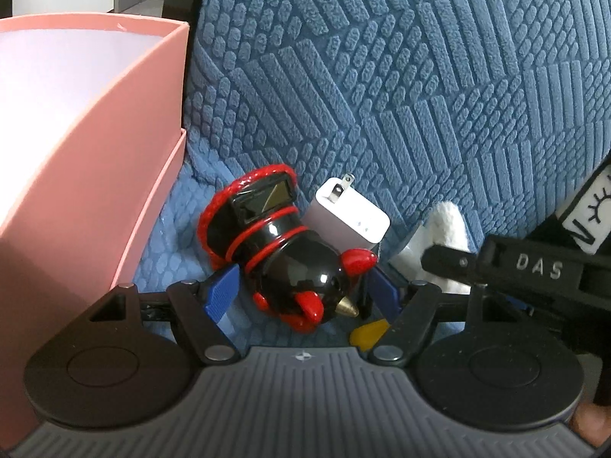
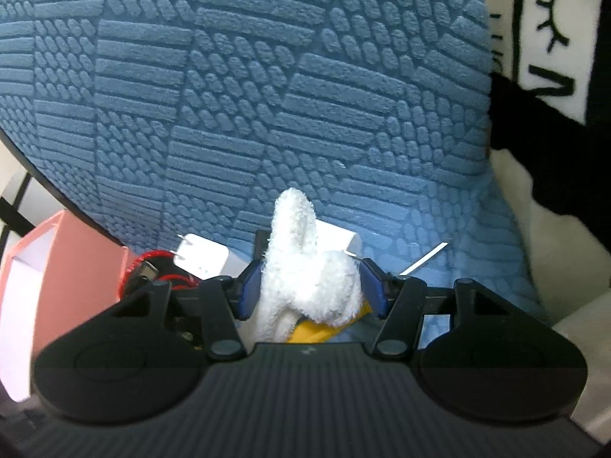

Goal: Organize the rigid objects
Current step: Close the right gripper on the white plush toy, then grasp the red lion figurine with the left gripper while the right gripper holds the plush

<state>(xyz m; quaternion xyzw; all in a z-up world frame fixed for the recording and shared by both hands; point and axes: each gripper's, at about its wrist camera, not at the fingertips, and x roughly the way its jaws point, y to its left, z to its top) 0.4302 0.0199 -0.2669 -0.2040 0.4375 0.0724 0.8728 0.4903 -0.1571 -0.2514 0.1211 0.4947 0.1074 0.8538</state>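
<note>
A glossy black and red toy figure (image 1: 290, 255) lies on the blue textured cushion (image 1: 382, 76), between the blue pads of my left gripper (image 1: 301, 290), whose jaws stand around its head and touch it. A white wall charger (image 1: 347, 217) leans against the toy's right side. My right gripper (image 2: 311, 286) is shut on a white plush toy (image 2: 305, 267) with a yellow part (image 2: 320, 330) underneath. The charger (image 2: 202, 257) and the black and red toy (image 2: 152, 267) show at the left of the right wrist view. The plush (image 1: 446, 236) also shows in the left wrist view.
A pink open box (image 1: 76, 152) stands to the left of the toy, and shows in the right wrist view (image 2: 57, 267). A black and white printed pillow (image 2: 553, 57) lies at the right. A thin silver strip (image 2: 424, 259) lies on the cushion. The right gripper's black body (image 1: 534, 271) is beside my left one.
</note>
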